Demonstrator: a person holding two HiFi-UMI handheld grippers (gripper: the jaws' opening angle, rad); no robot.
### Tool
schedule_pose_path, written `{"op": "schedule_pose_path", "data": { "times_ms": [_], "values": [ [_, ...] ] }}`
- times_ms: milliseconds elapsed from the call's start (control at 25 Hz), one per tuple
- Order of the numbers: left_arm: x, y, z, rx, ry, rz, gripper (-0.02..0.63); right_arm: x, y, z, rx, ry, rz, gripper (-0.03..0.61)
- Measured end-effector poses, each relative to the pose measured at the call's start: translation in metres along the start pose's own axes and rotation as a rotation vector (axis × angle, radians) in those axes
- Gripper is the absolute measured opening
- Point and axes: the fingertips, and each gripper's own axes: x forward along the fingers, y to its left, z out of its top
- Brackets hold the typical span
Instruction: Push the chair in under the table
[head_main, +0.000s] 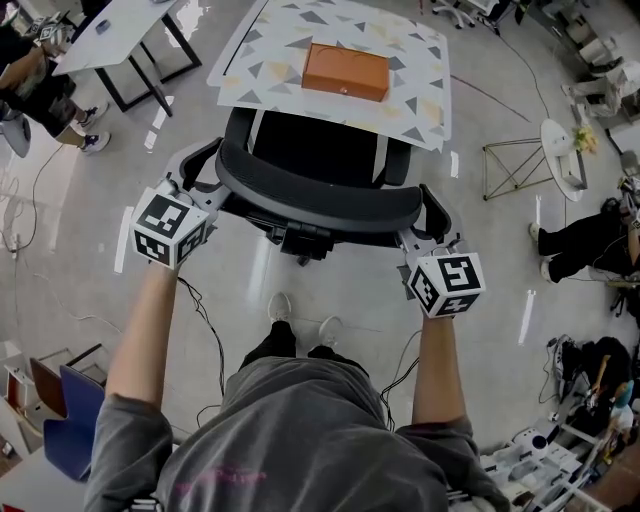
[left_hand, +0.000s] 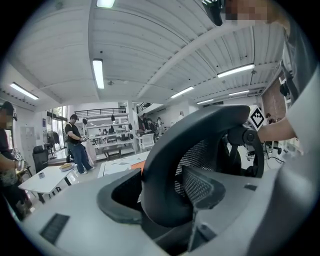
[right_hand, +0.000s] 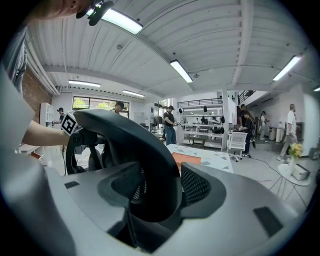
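A black mesh office chair (head_main: 320, 205) stands with its seat partly under the white triangle-patterned table (head_main: 265, 55), its curved backrest rim facing me. My left gripper (head_main: 205, 172) is at the rim's left end and my right gripper (head_main: 425, 222) at its right end. In the left gripper view the backrest rim (left_hand: 200, 130) runs between the wide-set jaws of the left gripper (left_hand: 160, 200), and the pads look barely off it. The right gripper view shows the rim (right_hand: 130, 135) filling the right gripper (right_hand: 155, 192), pads against it.
An orange box (head_main: 345, 70) lies on the table. Another white table (head_main: 110, 30) and a person (head_main: 45, 100) are at far left. A wire stand (head_main: 515, 165), a small round table (head_main: 560, 150) and a seated person (head_main: 580, 245) are at right. Cables cross the floor.
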Motion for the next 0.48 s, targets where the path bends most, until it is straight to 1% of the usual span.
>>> {"op": "schedule_pose_path", "data": {
  "times_ms": [480],
  "values": [
    [-0.022,-0.016,-0.002,-0.009,-0.004,0.041,0.247,-0.027,0.003,0.004,-0.006,-0.024,-0.001,0.236]
  ]
}}
